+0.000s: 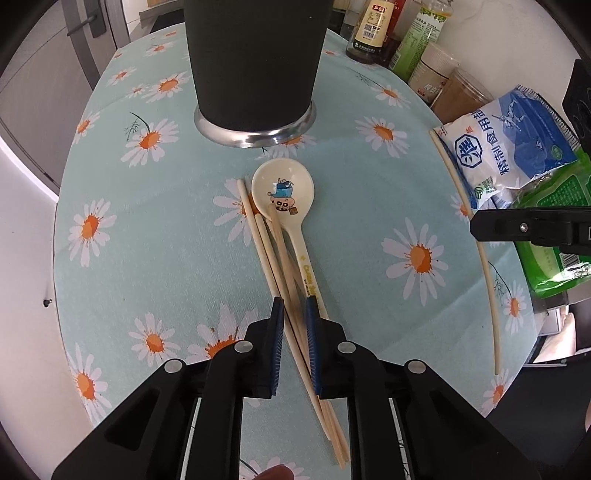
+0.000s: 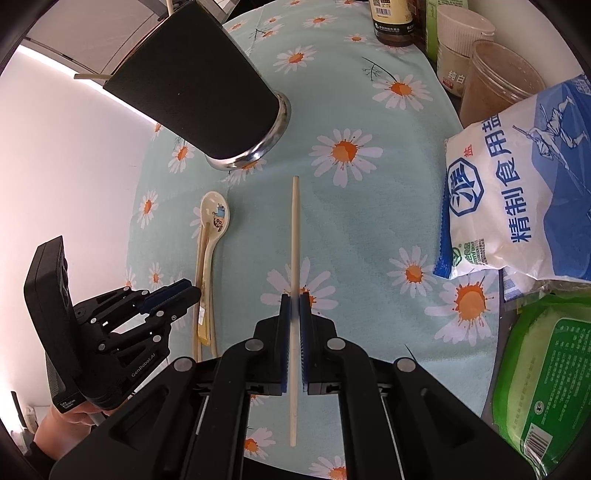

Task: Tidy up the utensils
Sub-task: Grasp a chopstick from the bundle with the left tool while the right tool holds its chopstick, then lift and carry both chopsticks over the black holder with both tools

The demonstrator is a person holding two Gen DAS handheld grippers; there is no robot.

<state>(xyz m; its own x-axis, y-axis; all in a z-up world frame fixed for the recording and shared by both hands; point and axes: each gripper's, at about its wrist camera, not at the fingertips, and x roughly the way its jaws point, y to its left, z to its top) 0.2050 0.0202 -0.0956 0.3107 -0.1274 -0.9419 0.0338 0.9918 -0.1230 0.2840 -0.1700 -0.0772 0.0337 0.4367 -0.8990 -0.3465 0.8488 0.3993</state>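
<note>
Cream chopsticks (image 1: 266, 236) lie bundled beside a cream cartoon spoon (image 1: 282, 192) on the daisy tablecloth (image 1: 147, 240), in front of a black cup with a steel base (image 1: 255, 66). My left gripper (image 1: 294, 306) points down over the bundle, its blue pads closed in on chopsticks near their thick ends; the spoon handle runs under the right finger. In the right wrist view the left gripper (image 2: 194, 291) sits beside the spoon (image 2: 216, 214). My right gripper (image 2: 294, 295) is shut on a single chopstick (image 2: 294, 229) held above the cloth, right of the cup (image 2: 195, 99).
A blue and white salt bag (image 2: 517, 184) and a green packet (image 2: 546, 380) lie along the right side. Sauce bottles (image 1: 376, 29) and jars (image 2: 495, 74) crowd the back right. The table's rounded edge (image 1: 59, 206) falls away on the left.
</note>
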